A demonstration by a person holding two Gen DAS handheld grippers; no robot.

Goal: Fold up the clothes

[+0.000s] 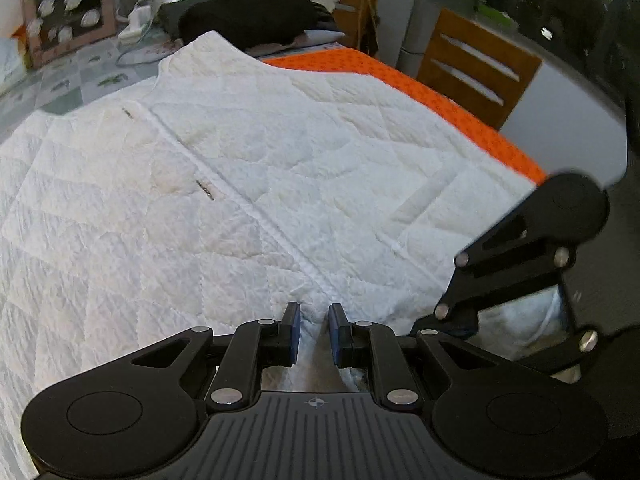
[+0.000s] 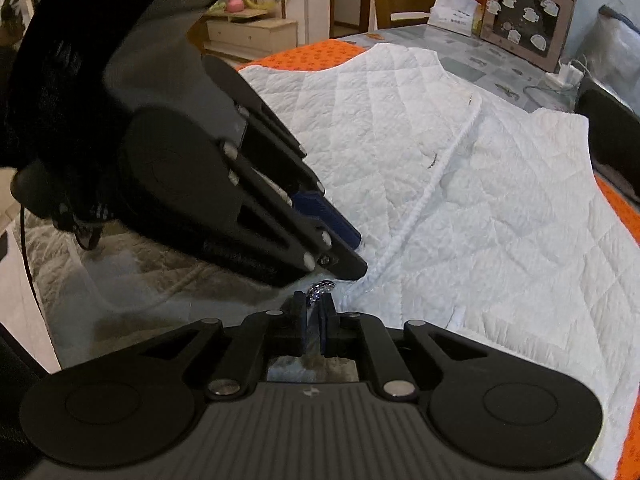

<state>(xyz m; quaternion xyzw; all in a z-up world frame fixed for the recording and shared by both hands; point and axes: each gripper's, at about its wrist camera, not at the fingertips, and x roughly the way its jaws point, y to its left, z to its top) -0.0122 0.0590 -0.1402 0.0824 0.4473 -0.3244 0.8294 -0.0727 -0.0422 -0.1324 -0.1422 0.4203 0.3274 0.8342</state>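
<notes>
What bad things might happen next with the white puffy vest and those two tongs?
1. The right tongs pinch only the small shiny zipper pull at the hem. It might slip out, or the zipper might slide open.
2. The left tongs hold just a thin bit of the white vest's hem, so the cloth could pull free.
3. Both tongs sit very close together and may bump each other.

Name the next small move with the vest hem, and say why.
Probably lift both tongs together and carry the hem toward the collar. The left tongs and right tongs both pinch the near edge of the white quilted vest, which lies flat.
</notes>
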